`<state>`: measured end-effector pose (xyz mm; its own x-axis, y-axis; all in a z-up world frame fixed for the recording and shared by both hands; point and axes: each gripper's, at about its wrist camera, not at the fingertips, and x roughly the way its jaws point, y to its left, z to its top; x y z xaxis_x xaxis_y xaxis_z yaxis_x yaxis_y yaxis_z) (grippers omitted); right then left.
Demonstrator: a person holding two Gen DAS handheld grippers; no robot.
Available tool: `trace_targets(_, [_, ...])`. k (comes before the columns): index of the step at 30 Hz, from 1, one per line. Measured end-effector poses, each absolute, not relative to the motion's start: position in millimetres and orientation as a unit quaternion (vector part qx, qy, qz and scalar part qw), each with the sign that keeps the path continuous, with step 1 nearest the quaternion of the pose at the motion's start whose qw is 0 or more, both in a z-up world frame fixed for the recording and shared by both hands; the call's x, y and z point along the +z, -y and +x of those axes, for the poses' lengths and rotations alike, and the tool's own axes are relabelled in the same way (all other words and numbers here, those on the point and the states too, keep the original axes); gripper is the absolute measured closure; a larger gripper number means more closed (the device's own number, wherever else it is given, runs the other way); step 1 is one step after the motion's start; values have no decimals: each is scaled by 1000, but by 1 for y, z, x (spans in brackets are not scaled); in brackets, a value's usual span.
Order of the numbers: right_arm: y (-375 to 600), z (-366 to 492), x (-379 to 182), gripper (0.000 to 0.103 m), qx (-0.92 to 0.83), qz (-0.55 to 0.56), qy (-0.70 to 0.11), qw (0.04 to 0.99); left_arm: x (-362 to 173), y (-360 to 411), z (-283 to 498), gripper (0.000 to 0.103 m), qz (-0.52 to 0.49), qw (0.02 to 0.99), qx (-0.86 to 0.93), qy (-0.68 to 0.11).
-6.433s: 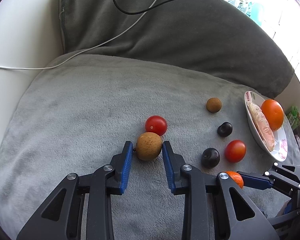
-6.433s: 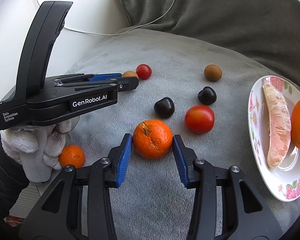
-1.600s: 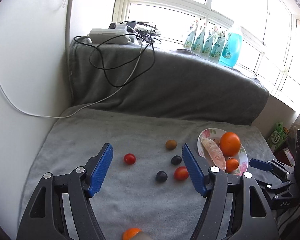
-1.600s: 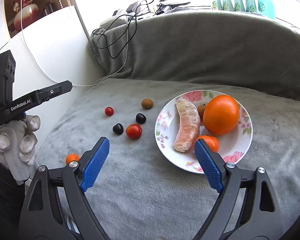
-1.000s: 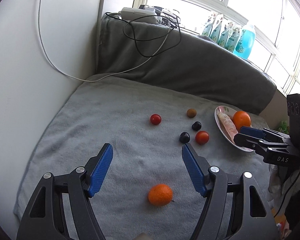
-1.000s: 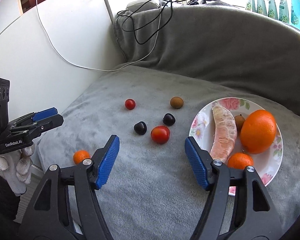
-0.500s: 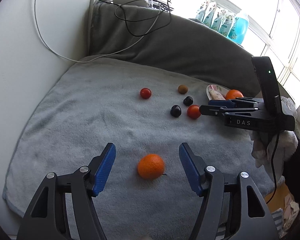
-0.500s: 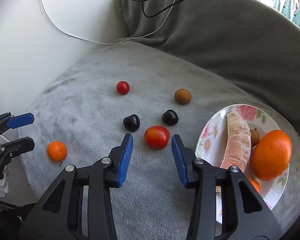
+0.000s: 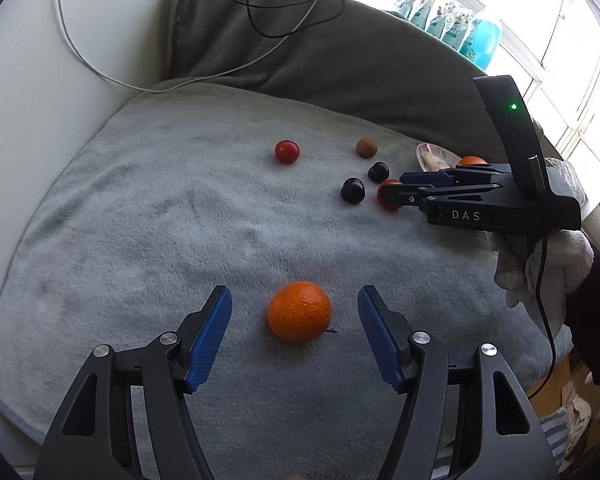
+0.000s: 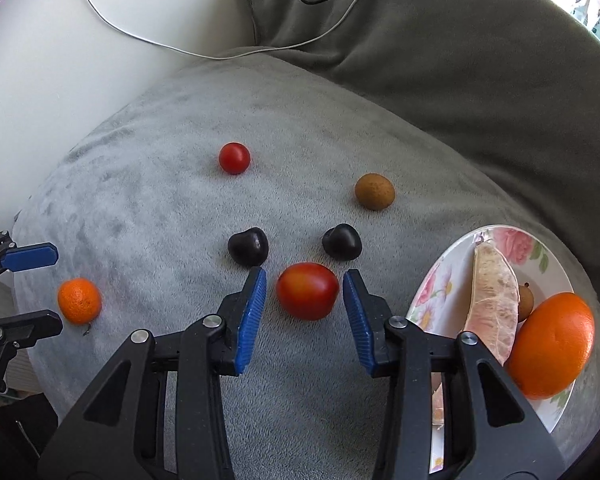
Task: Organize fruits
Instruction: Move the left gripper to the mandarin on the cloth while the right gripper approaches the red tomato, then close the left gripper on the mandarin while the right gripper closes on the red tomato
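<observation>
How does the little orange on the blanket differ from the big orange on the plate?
The small orange lies alone on the grey blanket, far from the other fruit; the large orange sits on the flowered plate beside a peeled segment. The small orange looks much smaller than the large one. Both are round and bright orange.
</observation>
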<state>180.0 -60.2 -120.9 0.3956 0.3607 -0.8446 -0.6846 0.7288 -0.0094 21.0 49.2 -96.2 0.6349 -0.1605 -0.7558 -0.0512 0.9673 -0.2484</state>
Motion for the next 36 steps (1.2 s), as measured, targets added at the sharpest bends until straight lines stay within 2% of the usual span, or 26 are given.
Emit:
trace_targets(7, [54,184,-125,61,317,-191,-449,813,-104,-51,23,39,-127,894,-30,-429])
trace_targets(9, [52,186,-127,61,318,-195,-450,811,-105,-52,24,42,-126,893,-30,-430])
trace_targets(12, [51,186,-129,65,317,-196,-454,809,-107,-52,25,43,-125,893,-29,-432])
trace_targets(16, [50,187,-132,66,317,-196,-456,808,-109,-53,27,43,-128,892,-27,-432])
trace_targets(22, [48,186,-133,67,316,-200,-455,808,-113,-50,30,49,-121,891,-26,-436])
trace_targets(28, [51,184,-132,67,314,-193,-455,811,-116,-48,32,68,-122,891,-28,-436])
trace_targets(36, [59,182,-125,67,315,-174,-452,816,-113,-47,29,68,-120,894,-24,-432])
